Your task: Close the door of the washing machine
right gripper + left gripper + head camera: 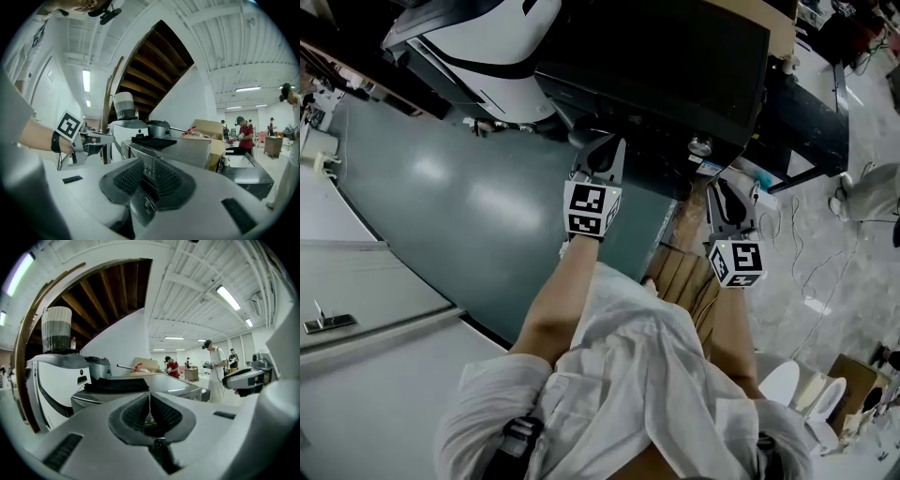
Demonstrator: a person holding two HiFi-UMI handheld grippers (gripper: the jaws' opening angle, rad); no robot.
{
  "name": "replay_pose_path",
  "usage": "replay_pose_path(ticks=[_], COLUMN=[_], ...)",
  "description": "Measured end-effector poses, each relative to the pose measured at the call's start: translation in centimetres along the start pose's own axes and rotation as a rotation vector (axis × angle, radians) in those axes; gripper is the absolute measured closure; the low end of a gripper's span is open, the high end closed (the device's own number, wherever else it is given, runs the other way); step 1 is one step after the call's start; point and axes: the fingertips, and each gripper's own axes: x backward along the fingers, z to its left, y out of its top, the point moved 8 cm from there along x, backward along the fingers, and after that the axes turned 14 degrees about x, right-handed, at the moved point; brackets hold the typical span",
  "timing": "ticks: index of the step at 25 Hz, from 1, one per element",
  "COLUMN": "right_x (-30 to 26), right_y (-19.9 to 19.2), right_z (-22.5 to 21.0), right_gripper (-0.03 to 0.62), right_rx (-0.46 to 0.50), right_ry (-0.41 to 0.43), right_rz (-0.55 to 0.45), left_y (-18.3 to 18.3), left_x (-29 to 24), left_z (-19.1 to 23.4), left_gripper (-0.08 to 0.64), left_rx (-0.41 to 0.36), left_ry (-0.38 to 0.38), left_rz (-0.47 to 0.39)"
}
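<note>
My left gripper point(602, 155) pointed ahead, its fingers point(136, 411) pressed fully together and holding nothing. My right gripper point(724, 192), at its 3 o'clock, had its fingers point(124, 178) partly apart, with nothing between them either. The washing machine point(666, 66), a dark box with a grey top, stood at 12 o'clock, just ahead of both. A black cloth point(153, 140) lay on its top. I could not make out its door.
</note>
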Motion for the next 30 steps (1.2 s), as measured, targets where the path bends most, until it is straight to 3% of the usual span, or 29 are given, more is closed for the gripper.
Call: replay_pose_path(ticks=[3, 8, 17, 30], right_x=[1.6, 3.8, 6.6, 8.7], right_y=[1.4, 3.4, 5.9, 7.6], right_z=[-0.1, -0.4, -1.0, -1.9], right_gripper=[0.529, 0.541, 0.563, 0.565], right_rx=[0.02, 0.056, 0.126, 0.167], right_ry=[0.01, -0.002, -0.043, -0.091], right_rz=[-0.036, -0.075, -0.111, -0.126], left_y=[1.3, 3.1, 5.7, 6.5], left_x=[2.6, 6.3, 10.8, 12.2], left_z=[-1.4, -2.9, -4.2, -5.3], left_gripper=[0.541, 0.543, 0.543, 0.543], left_rx=[0.002, 0.011, -0.05, -0.071], left_ry=[-0.009, -0.014, -0.037, -0.098], left_rz=[-0.053, -0.135, -0.227, -0.271])
